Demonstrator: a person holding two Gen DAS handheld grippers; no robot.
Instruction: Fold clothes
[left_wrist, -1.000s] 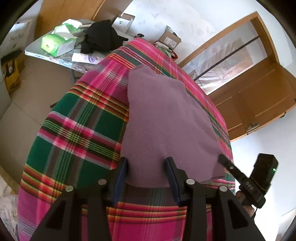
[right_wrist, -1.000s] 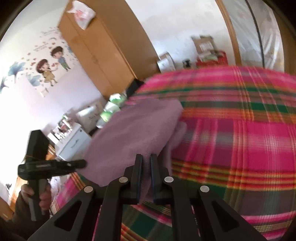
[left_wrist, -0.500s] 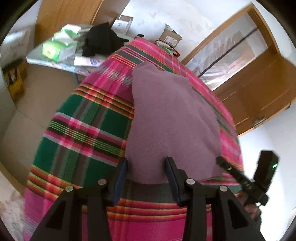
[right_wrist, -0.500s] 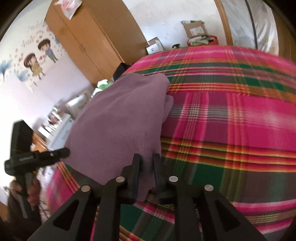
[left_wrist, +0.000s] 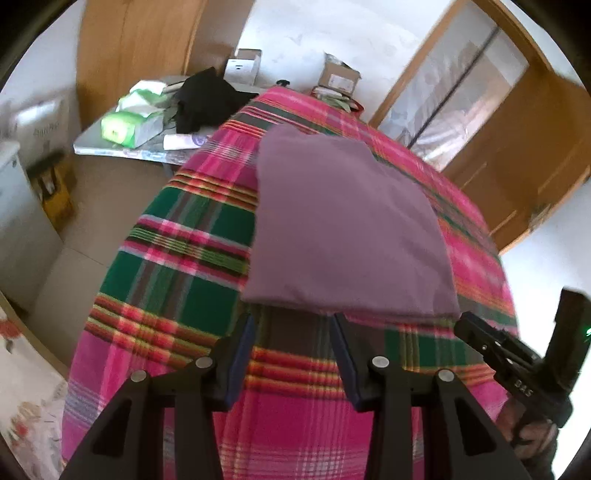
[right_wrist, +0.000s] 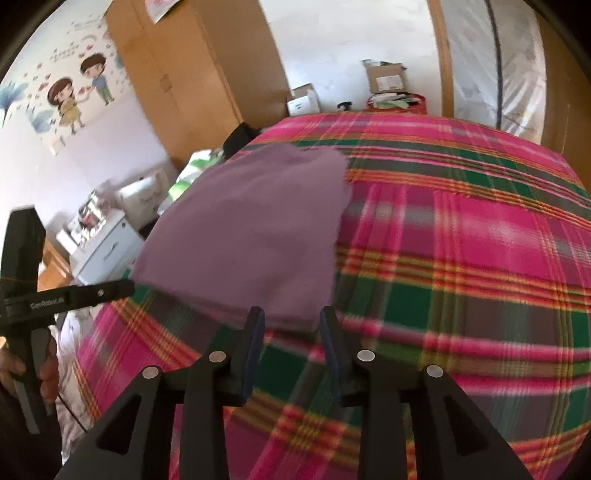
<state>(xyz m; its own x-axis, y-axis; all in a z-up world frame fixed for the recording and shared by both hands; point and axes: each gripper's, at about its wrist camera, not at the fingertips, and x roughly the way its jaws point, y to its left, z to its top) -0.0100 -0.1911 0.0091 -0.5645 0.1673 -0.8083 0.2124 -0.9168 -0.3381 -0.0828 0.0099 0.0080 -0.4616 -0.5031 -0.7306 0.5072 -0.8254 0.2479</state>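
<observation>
1. Two grippers, both with jaws apart and nothing between them. The left gripper (left_wrist: 291, 321) hangs just short of the near edge of the purple garment (left_wrist: 343, 229), not touching it.
2. The right gripper (right_wrist: 291, 314) has its jaws just opened; their tips stand at the garment's (right_wrist: 251, 229) near edge, pads clear of the cloth.
3. One purple garment, folded into a flat, roughly rectangular pad, lying on the plaid bedspread (left_wrist: 177, 266) of pink, green and orange checks, towards its left side as seen from the right wrist.
4. One hand (right_wrist: 44, 369) gripping the handle of the left gripper, seen at the left edge of the right wrist view; the right gripper's body (left_wrist: 517, 354) shows at the right edge of the left wrist view.
5. One low desk (left_wrist: 96, 149) beyond the bed, carrying green tissue packs (left_wrist: 129, 125) and a black cloth (left_wrist: 207, 99).
6. One wooden wardrobe (right_wrist: 192, 74) against the wall; cartoon wall stickers (right_wrist: 74, 96) beside it.
7. Cardboard boxes (right_wrist: 384, 79) on the floor past the bed; wooden door (left_wrist: 517, 155) at the right.
</observation>
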